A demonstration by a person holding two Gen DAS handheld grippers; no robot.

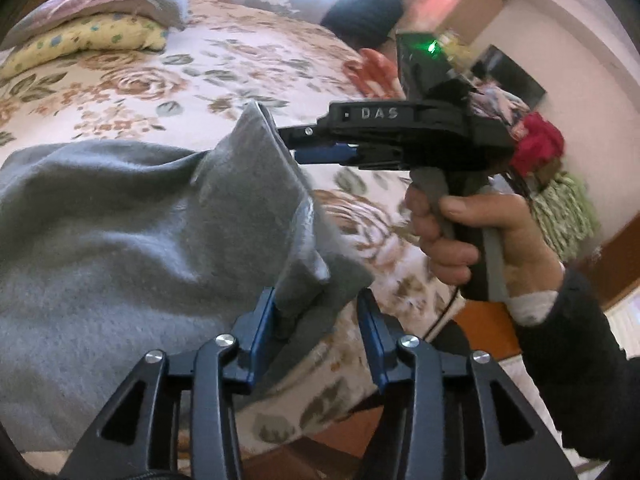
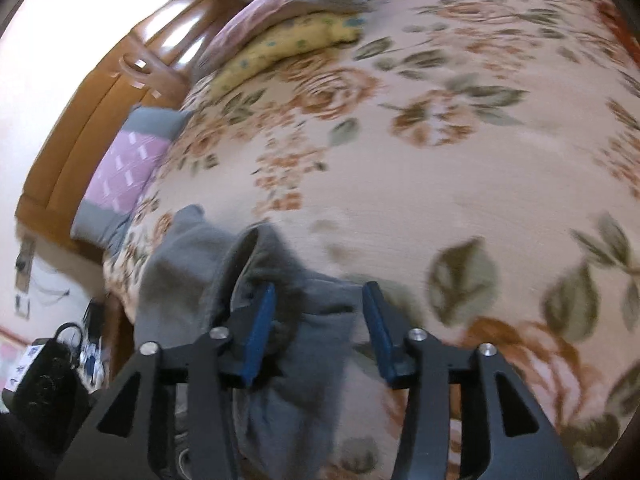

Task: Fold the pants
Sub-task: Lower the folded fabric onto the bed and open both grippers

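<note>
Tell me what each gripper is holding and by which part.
Neither has clamped. Both the left gripper and the right gripper stand open, each with an edge of the grey pants lying between its fingers.

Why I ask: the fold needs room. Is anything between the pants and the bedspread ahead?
Nothing visible. The grey pants lie between the fingers of the left gripper and right gripper, and the floral bedspread beyond is bare up to the far pillows.
</note>
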